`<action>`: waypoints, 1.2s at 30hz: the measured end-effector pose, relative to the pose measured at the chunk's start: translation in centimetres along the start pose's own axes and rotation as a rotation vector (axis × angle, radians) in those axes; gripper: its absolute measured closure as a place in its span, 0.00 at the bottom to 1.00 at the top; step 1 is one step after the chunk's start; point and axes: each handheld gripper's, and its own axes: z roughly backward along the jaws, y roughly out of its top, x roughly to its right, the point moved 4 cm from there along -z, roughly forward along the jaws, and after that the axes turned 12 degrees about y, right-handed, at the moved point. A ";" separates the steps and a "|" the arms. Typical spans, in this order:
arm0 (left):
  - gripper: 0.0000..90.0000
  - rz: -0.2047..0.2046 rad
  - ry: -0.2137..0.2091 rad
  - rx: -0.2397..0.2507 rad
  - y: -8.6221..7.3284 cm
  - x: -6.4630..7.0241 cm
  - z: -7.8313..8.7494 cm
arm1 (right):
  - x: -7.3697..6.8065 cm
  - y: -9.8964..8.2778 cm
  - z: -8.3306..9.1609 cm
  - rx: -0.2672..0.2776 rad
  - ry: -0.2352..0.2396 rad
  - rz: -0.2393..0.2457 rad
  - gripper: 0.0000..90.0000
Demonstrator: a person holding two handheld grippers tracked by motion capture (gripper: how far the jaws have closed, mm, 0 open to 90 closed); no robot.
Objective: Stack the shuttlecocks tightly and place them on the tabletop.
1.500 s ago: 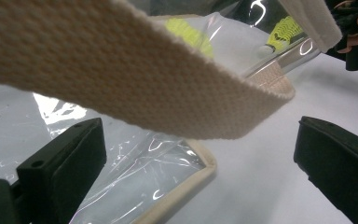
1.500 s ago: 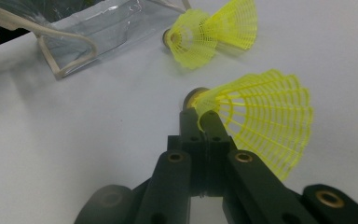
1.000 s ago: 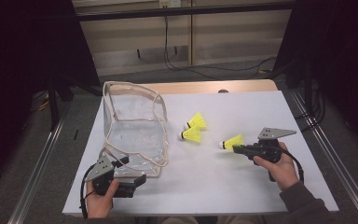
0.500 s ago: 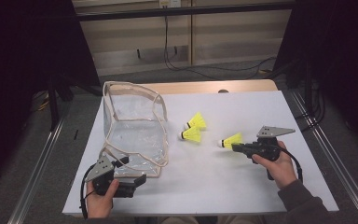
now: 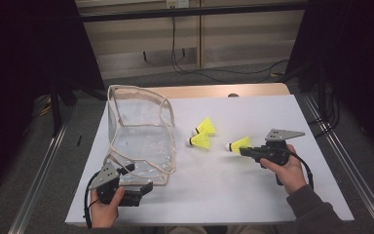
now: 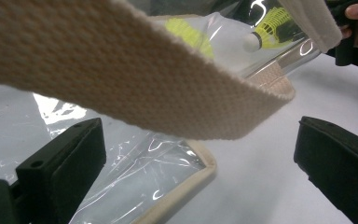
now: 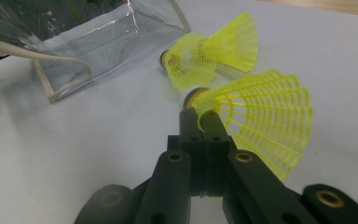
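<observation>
A clear plastic bag (image 5: pixel 139 129) with beige trim stands open at the table's left. Its beige strap (image 6: pixel 135 79) crosses the left gripper view. My left gripper (image 5: pixel 137 179) sits at the bag's near corner, open, with the corner (image 6: pixel 186 163) and strap between its jaws (image 6: pixel 198 161) but not pinched. My right gripper (image 5: pixel 245 151) is shut on a yellow shuttlecock (image 5: pixel 238 145) and grips it just behind the cork (image 7: pixel 256 116). Two more yellow shuttlecocks (image 5: pixel 205 126) (image 5: pixel 200 141) lie on the table between the bag and my right gripper; they show just beyond the held one (image 7: pixel 209 56).
A white sheet (image 5: pixel 233 195) covers the table, with a wooden edge (image 5: pixel 224 90) at the back. Metal rails (image 5: pixel 341 161) run along both sides. Cables hang against the back wall (image 5: pixel 175 53). Bare sheet lies between my two hands.
My right hand has shifted slightly left, toward the bag, with the shuttlecock still in its jaws. The left hand and the bag have kept still.
</observation>
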 end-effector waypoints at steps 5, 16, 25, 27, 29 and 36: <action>0.02 0.001 -0.001 0.001 0.0 0.0 0.0 | 0.1 0.2 -0.2 -0.003 -0.004 0.004 1.00; 0.02 -0.001 0.001 0.001 0.0 0.0 0.0 | 0.4 0.5 -0.6 0.005 -0.018 -0.002 1.00; 0.02 0.000 0.003 0.003 0.0 0.1 0.0 | 0.7 0.6 -0.8 0.004 -0.025 -0.011 1.00; 0.02 0.000 0.003 0.004 0.0 0.1 0.0 | 0.7 0.6 -0.9 0.002 -0.027 -0.008 1.00; 0.02 -0.001 0.001 0.001 0.0 0.0 0.0 | 0.7 0.7 -1.0 -0.002 -0.027 -0.004 1.00; 0.02 -0.001 0.002 0.005 0.0 0.0 0.0 | 0.7 1.2 -1.2 -0.001 -0.029 -0.002 1.00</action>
